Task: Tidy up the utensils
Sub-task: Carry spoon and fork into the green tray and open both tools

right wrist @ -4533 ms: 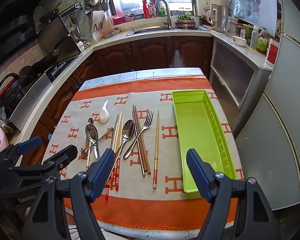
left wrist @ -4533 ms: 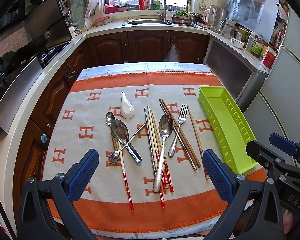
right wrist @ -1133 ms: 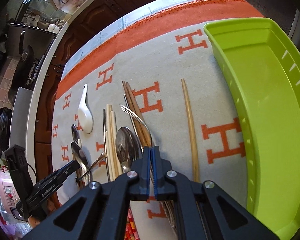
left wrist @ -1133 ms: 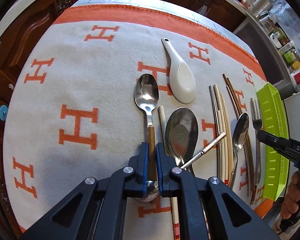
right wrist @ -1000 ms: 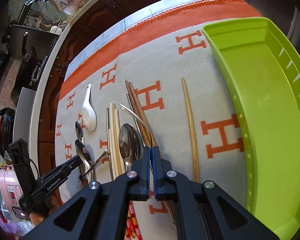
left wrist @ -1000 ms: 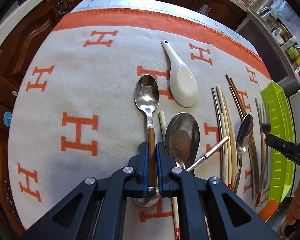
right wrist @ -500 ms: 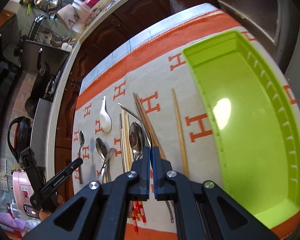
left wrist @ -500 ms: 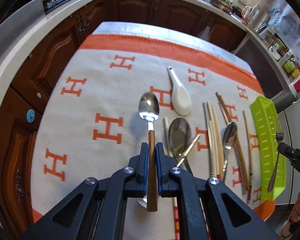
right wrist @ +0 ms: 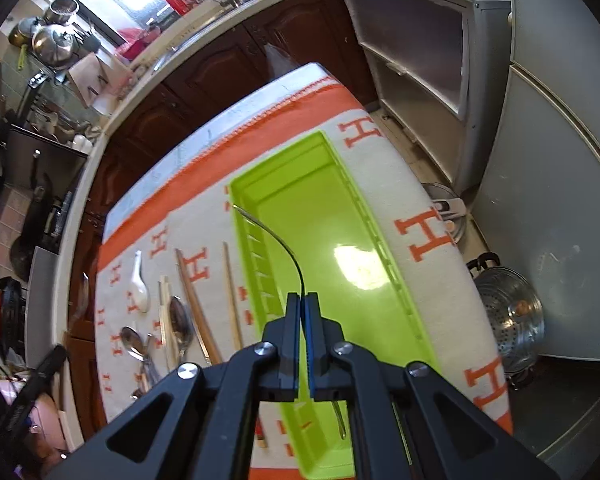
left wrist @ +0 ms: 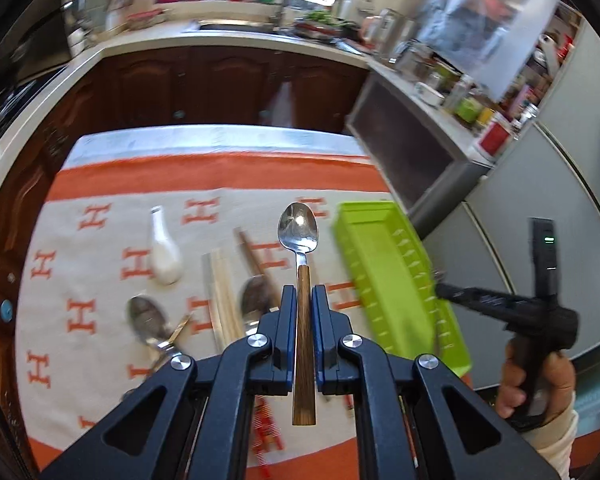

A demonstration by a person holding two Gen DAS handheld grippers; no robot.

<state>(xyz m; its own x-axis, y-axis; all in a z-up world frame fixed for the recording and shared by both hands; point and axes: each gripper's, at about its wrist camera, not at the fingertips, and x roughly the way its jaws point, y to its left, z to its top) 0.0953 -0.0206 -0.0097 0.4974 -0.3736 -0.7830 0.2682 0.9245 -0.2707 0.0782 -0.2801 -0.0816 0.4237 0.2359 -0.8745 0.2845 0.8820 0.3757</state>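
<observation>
Right tongs (right wrist: 302, 312) clamped on thin steel fork (right wrist: 278, 242), directly over long lime-green plastic tray (right wrist: 384, 264), fork parallel to tray's length. Left tongs (left wrist: 303, 312) clamped on wooden-handled steel spoon (left wrist: 299, 229); tray lies to their right.

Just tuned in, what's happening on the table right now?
Both grippers are carrying cutlery toward the green tray. The left gripper is shut on a wooden-handled spoon, held up above the cloth beside the tray. The right gripper is shut on a fork, hanging over the tray's inside. Chopsticks, more spoons and a white soup spoon lie on the cloth.
</observation>
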